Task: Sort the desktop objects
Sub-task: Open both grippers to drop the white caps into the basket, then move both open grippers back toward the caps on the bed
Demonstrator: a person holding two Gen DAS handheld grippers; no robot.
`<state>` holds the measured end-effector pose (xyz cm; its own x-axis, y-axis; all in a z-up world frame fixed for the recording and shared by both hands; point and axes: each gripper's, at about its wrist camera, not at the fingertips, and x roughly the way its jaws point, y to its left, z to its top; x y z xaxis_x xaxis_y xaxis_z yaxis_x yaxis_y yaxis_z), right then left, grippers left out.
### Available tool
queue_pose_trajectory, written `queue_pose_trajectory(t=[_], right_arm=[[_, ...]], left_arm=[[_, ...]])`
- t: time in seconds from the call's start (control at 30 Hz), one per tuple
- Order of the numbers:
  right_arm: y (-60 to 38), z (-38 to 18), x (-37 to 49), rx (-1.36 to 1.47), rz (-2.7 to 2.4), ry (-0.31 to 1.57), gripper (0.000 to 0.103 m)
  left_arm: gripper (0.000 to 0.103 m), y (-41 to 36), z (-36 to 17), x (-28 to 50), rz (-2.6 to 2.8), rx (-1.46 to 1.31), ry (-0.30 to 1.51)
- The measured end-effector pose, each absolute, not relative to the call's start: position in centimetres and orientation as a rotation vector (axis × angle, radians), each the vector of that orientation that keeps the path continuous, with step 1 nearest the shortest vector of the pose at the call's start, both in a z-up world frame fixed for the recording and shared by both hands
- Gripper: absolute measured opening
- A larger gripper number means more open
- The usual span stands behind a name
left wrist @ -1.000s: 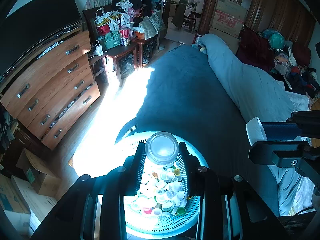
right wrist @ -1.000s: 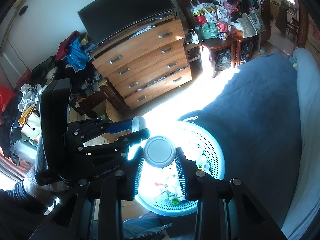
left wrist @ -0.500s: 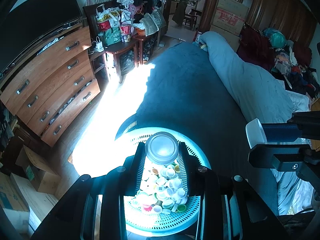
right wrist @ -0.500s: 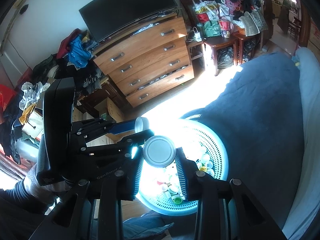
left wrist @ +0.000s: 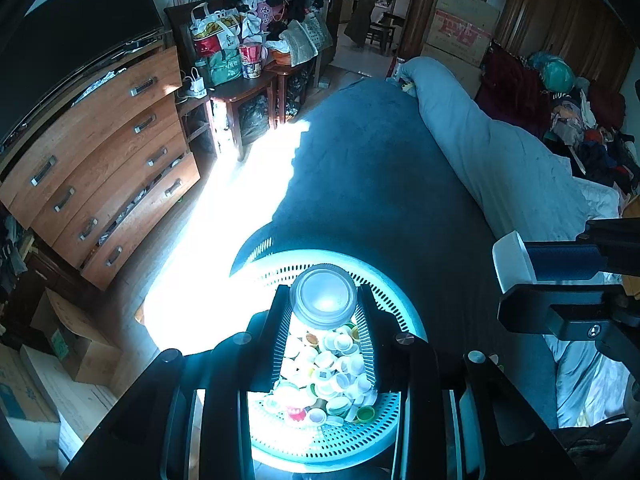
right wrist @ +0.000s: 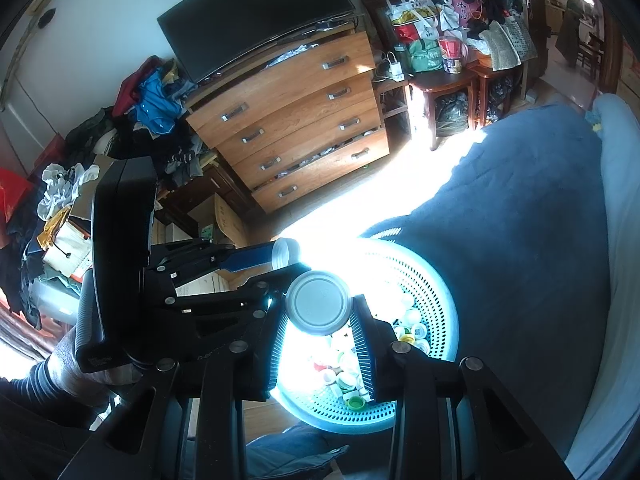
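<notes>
A round lid (left wrist: 323,297) is clamped between the ribbed fingers (left wrist: 282,332) of the left tongs (left wrist: 323,312), and is held just above a pale perforated basket (left wrist: 394,304). In the basket, a heap of small bottle caps (left wrist: 328,376), mostly white with a few green, yellow and red, is seen between and beneath the fingers. The basket is set at the near edge of a bed covered by a dark blue blanket (left wrist: 384,184), with strong sunlight across it and the floor.

In the right wrist view, a second grey round lid (right wrist: 319,303) is gripped by the right tongs (right wrist: 320,316) over the same basket (right wrist: 436,292); whether it touches the caps (right wrist: 344,376) cannot be made out in the glare. The left tongs (right wrist: 280,264) are seen just to the left, held by a hand (right wrist: 68,364) in a dark sleeve. A wooden chest of drawers (right wrist: 296,120) stands beyond.
</notes>
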<state>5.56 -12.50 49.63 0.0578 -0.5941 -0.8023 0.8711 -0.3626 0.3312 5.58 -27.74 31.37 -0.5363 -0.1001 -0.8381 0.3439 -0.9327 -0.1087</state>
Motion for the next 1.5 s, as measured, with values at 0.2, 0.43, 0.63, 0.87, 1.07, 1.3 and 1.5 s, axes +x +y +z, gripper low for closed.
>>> queue_pose_trajectory(t=[0.2, 0.43, 0.63, 0.87, 1.07, 1.3, 1.5], right_arm=[[-12.7, 49.4, 5.4, 1.139, -1.585, 0.342, 0.035], [-12.9, 49.6, 5.6, 1.123, -1.577, 0.336, 0.057], [-12.5, 49.7, 5.4, 1.127, -1.589, 0.318, 0.058], [-10.0, 49.7, 4.1, 1.152, -1.644, 0.257, 0.063], [-5.9, 48.7, 2.3, 1.219, -1.714, 0.142, 0.068], [-1.9, 48.2, 1.8, 1.258, -1.766, 0.067, 0.068], [-0.8, 48.8, 1.9, 1.25, -1.79, 0.05, 0.068]], left_arm=[[0.029, -28.2, 31.1, 5.7, -2.49, 1.356, 0.373], [0.061, -29.2, 30.8, 6.5, -2.428, 1.32, 0.376], [0.061, -29.0, 30.7, 6.5, -2.427, 1.325, 0.394], [0.061, -27.2, 30.9, 5.3, -2.466, 1.362, 0.374], [0.061, -24.6, 30.7, 3.6, -2.513, 1.429, 0.333], [0.061, -21.2, 31.5, 2.2, -2.584, 1.468, 0.281], [0.061, -20.2, 32.0, 2.0, -2.614, 1.481, 0.281]])
